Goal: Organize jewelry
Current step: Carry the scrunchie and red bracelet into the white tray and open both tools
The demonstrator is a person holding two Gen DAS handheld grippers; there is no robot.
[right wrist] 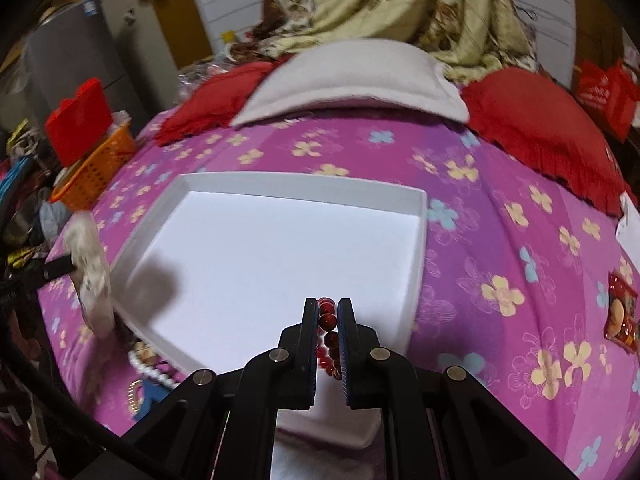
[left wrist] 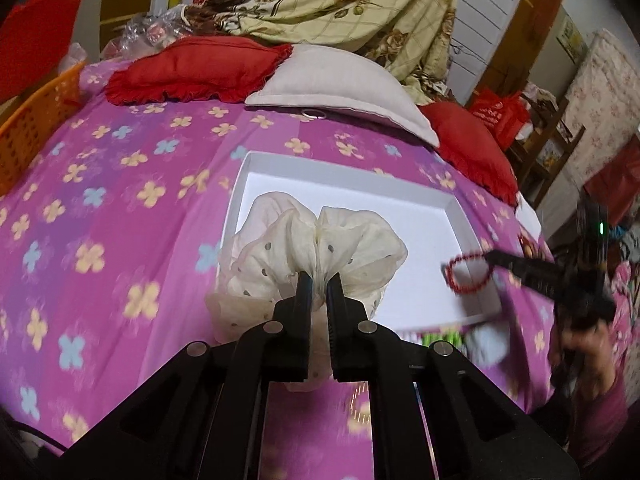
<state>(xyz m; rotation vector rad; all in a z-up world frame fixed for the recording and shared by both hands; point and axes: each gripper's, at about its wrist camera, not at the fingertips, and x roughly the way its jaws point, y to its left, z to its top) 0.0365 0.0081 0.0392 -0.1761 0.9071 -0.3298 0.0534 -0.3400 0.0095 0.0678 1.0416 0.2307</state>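
My left gripper (left wrist: pixel 319 280) is shut on a cream dotted scrunchie (left wrist: pixel 352 248) and holds it over the near left edge of a shallow white tray (left wrist: pixel 456 208) on the bed. My right gripper (right wrist: pixel 328 304) is shut on a red bead bracelet (right wrist: pixel 327 322) over the tray's (right wrist: pixel 304 184) near edge. In the left wrist view the right gripper (left wrist: pixel 490 258) shows at the right with the red bracelet (left wrist: pixel 466 274) hanging from its tips. In the right wrist view the scrunchie (right wrist: pixel 90 268) and the left gripper's fingers (right wrist: pixel 56 268) show at the tray's left.
The bed has a pink flowered sheet (left wrist: pixel 120 200), red cushions (left wrist: pixel 192 68) and a grey pillow (left wrist: pixel 332 80) behind the tray. An orange basket (right wrist: pixel 92 168) stands at the left. A pearl bracelet (right wrist: pixel 154 370) and other small items lie by the tray's near left corner. A snack packet (right wrist: pixel 622 312) lies at the right.
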